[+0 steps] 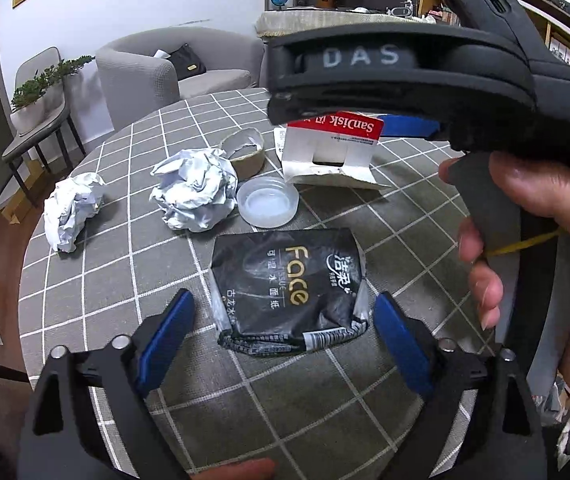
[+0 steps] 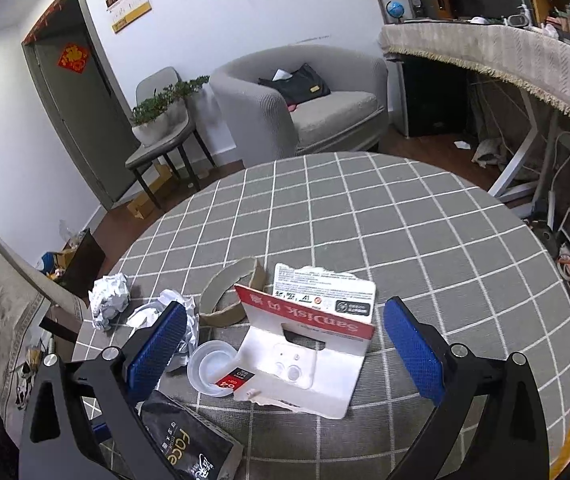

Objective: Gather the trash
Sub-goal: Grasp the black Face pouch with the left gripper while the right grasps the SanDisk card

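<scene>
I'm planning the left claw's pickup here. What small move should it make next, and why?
Probably ease the left claw down and close on the black tissue pack. Its blue fingers already stand open on either side of the pack's near end without pressing it. The right claw is open around the SanDisk card, so each has its own target.

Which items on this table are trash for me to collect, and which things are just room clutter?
Trash: black Face tissue pack, SanDisk card packaging, two crumpled paper balls, clear plastic lid, cardboard tape ring.

Clutter: black handbag, potted plant, globe.
</scene>
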The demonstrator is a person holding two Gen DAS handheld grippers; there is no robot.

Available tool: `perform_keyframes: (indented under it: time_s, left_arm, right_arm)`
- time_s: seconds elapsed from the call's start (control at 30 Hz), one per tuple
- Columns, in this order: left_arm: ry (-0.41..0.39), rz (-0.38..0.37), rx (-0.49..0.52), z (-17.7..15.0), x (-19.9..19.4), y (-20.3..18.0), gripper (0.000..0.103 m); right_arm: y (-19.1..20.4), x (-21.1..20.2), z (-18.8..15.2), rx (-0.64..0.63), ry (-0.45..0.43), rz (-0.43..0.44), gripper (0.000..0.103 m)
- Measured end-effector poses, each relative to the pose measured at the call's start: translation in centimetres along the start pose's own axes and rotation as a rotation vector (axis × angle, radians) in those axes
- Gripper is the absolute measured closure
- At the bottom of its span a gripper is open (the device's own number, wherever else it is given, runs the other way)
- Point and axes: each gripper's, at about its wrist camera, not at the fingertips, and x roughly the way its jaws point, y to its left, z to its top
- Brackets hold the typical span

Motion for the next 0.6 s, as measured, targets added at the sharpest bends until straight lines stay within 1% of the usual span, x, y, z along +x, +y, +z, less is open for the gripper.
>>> perform_keyframes:
  time_s: [0.03, 0.13, 0.2, 0.37, 0.47, 0.53, 0.57, 0.6]
  left_arm:
    - [-0.001, 0.006, 0.007, 0.1, 0.0, 0.0, 0.017]
    - [-0.005, 0.002, 0.003, 0.1, -0.1, 0.4, 0.026]
    - [-0.008, -0.008, -0.007, 0.1, -0.3, 0.7, 0.028]
    - [-0.022, -0.030, -0.044, 0.1, -0.7, 1.9, 0.028]
    - [-0.047, -0.045, -0.073, 0.0, -1.5, 2.5, 0.028]
    - [-0.068, -0.054, -0.093, 0.0, -2.2, 2.9, 0.028]
    - [-0.078, -0.057, -0.104, 0.0, -2.5, 3.2, 0.028]
    - [-0.085, -0.059, -0.111, 0.0, -2.8, 3.4, 0.028]
  right_arm:
    - [0.1, 0.1, 0.0, -0.005, 0.005, -0.003, 0.004]
    - [0.4, 0.5, 0.0, -0.007, 0.011, -0.020, 0.004]
    - [0.3, 0.6, 0.1, 0.002, 0.006, -0.032, 0.004]
    - [-0.1, 1.4, 0.2, 0.020, 0.011, -0.073, 0.004]
    - [-0.1, 1.8, 0.2, 0.035, 0.020, -0.063, 0.004]
    - [-0.1, 1.8, 0.2, 0.037, 0.016, -0.076, 0.004]
    - [0.0, 1.7, 0.2, 0.035, 0.011, -0.085, 0.005]
    - [0.0, 1.7, 0.3, 0.034, 0.007, -0.094, 0.011]
